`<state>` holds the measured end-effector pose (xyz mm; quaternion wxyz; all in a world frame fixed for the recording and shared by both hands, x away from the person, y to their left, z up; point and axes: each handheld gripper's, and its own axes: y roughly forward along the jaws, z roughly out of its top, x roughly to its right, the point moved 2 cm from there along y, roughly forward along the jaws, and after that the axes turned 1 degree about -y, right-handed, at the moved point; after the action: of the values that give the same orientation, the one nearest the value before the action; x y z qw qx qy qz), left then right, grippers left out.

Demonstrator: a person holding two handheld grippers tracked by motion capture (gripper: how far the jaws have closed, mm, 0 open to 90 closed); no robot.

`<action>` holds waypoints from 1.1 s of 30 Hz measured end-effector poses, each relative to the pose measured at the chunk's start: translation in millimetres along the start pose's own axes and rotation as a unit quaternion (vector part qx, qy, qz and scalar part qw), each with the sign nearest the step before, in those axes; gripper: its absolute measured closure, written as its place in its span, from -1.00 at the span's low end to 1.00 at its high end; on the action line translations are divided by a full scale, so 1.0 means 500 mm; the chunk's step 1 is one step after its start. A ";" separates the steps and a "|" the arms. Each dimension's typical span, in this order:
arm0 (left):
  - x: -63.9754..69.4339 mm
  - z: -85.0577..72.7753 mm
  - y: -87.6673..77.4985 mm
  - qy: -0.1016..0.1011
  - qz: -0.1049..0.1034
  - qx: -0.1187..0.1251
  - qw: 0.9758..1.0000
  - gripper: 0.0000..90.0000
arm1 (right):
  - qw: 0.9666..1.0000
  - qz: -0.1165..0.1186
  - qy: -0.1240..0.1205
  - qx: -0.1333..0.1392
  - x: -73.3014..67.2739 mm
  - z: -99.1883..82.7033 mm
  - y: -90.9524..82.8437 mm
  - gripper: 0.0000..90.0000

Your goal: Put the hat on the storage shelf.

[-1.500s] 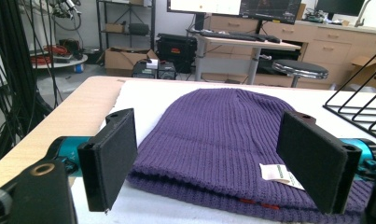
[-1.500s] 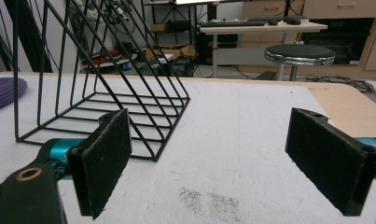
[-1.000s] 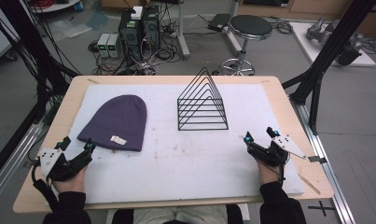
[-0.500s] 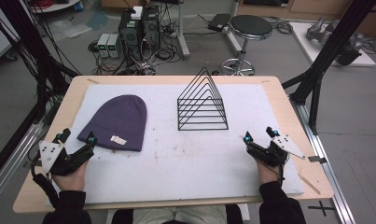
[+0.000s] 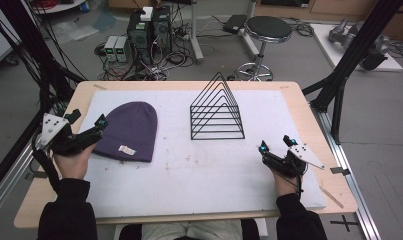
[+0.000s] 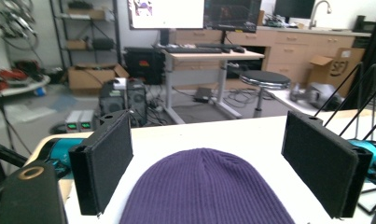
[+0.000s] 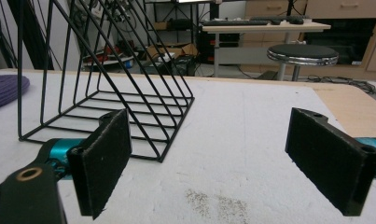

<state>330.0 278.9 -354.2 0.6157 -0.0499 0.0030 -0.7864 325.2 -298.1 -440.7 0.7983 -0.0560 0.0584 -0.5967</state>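
Observation:
A purple knit beanie [image 5: 127, 131] lies flat on the left part of the white mat, with a small label near its brim. My left gripper [image 5: 88, 119] hovers open at the beanie's left edge. In the left gripper view the beanie [image 6: 206, 186] lies between and below the wide-apart jaws of the left gripper [image 6: 209, 135], crown pointing away. A black wire triangular rack [image 5: 216, 111] stands upright at the mat's middle back. My right gripper [image 5: 275, 144] rests open on the mat to the right of and nearer than the rack. The right gripper [image 7: 209, 135] faces bare mat, with the rack [image 7: 175, 133] ahead to its left.
The white mat [image 5: 199, 180] covers most of a wooden table [image 5: 309, 105]. Black frame posts [image 5: 339, 85] rise at the table's right and left sides. A stool [image 5: 265, 30] and computer boxes [image 5: 149, 30] stand on the floor beyond the far edge.
My left gripper has moved away from the person and up along the beanie's left side. The right gripper, beanie and rack have stayed put.

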 end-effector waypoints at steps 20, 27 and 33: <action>-0.040 0.095 0.108 0.041 -0.024 -0.068 0.997 -0.63 | 1.000 -0.001 -0.018 -0.004 -0.009 -0.001 0.002 -0.70; -0.031 0.106 0.158 0.064 -0.049 -0.099 0.992 -0.63 | 1.000 -0.001 -0.024 -0.003 -0.008 -0.001 0.000 -0.70; -0.025 0.104 0.207 0.068 -0.065 -0.142 0.985 -0.63 | 1.000 -0.002 -0.028 -0.004 -0.005 -0.002 -0.003 -0.70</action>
<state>437.3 269.0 -310.4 0.5481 -0.0835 0.1527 -0.8181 323.1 -296.2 -441.2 0.7982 -0.0760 0.0384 -0.5964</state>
